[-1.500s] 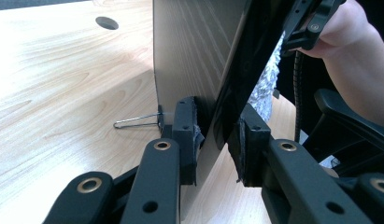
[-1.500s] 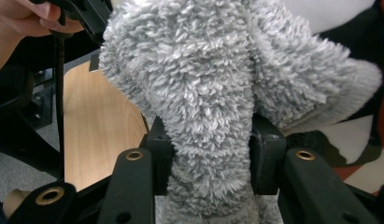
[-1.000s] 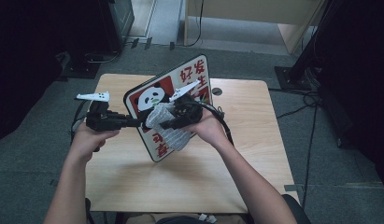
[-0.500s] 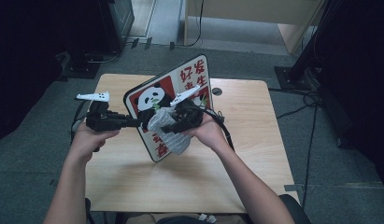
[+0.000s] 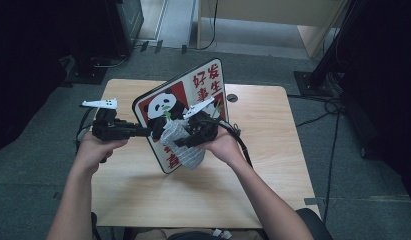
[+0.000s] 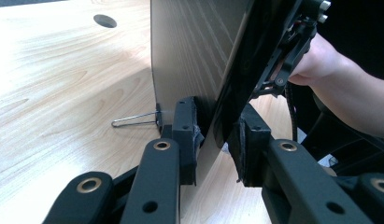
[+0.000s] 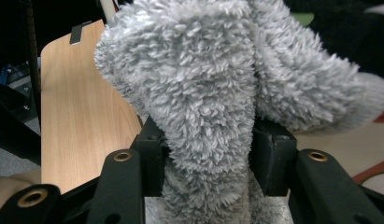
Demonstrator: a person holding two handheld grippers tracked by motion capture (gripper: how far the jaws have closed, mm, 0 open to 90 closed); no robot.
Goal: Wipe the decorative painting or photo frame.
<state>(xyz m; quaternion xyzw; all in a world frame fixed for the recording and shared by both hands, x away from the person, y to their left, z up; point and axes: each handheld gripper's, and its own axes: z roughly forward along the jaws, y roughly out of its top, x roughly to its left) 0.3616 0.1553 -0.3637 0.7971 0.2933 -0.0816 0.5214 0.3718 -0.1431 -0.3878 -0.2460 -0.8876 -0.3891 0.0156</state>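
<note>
Panda board (image 5: 180,100) edge clamped by left gripper (image 5: 154,131), tabletop (image 5: 273,150) around

Wooden table (image 5: 273,165) with a round cable hole (image 5: 232,98), grey carpet floor (image 5: 353,190), black stand base (image 5: 88,75)

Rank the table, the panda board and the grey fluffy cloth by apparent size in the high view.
1. table
2. panda board, propped up nearer the camera, yet plainly smaller
3. grey fluffy cloth
</note>
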